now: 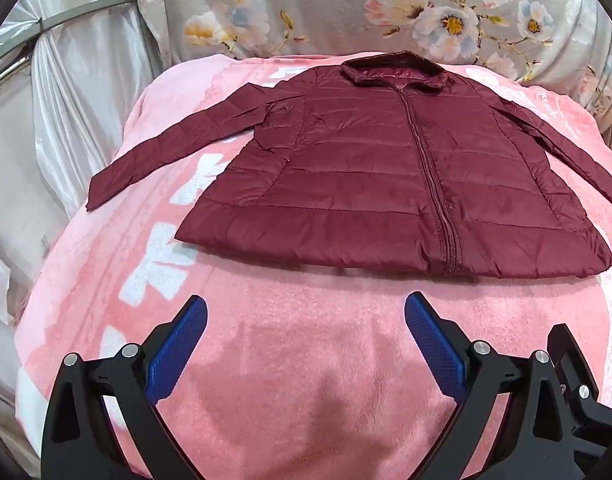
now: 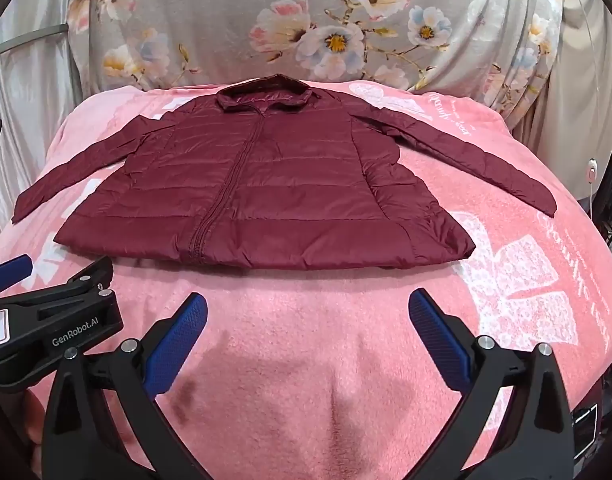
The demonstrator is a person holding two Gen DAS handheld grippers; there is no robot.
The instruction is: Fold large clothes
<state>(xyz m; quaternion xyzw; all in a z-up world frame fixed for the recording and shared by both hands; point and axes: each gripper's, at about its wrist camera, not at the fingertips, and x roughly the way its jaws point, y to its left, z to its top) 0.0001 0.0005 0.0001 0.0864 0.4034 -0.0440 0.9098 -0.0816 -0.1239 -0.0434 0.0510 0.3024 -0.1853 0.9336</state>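
Observation:
A maroon quilted jacket (image 1: 370, 168) lies flat and zipped on a pink blanket (image 1: 298, 344), collar at the far side, both sleeves spread out to the sides. It also shows in the right wrist view (image 2: 258, 196). My left gripper (image 1: 306, 312) is open and empty, hovering over the blanket just short of the jacket's hem. My right gripper (image 2: 308, 312) is open and empty, also short of the hem. The left gripper's body (image 2: 54, 320) shows at the left edge of the right wrist view.
A grey floral cloth (image 2: 306, 28) hangs behind the bed. White satin drapes (image 1: 78, 92) hang at the left. The blanket (image 2: 526, 280) falls away at the right edge, with dark objects beyond it.

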